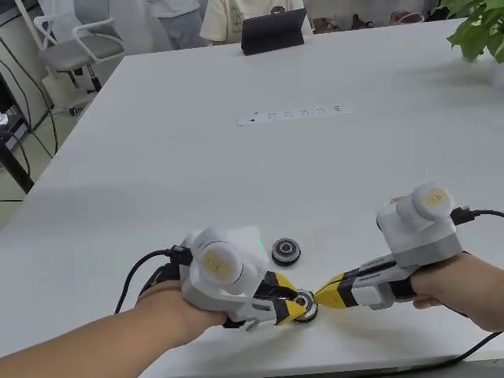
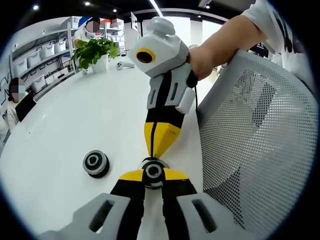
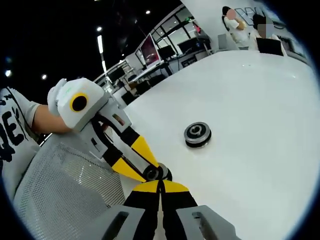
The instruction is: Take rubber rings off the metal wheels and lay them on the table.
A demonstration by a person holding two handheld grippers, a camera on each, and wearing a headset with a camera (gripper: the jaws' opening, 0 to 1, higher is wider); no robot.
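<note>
- Wheel (image 1: pixel 305 305) clenched in left gripper (image 1: pixel 293 309) at near edge of worktop (image 1: pixel 236 157), braced so its rubber ring can be pulled
- Right gripper (image 1: pixel 326 290) jaws pressed together, tips at wheel rim; grip on ring unclear
- Second wheel (image 1: pixel 286 251) lies just beyond, awaiting its turn

White table (image 1: pixel 157 142) bears a loose wheel (image 1: pixel 286 251), socket strip (image 1: pixel 295 115) and dark tablet (image 1: pixel 272 33)

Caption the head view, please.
Left gripper and right gripper meet at a black-rimmed metal wheel; second wheel rests on white table.

No legible txt, shirt print (image 3: pixel 11 127) cut off, marks on table strip (image 1: pixel 295 114) too small
</note>
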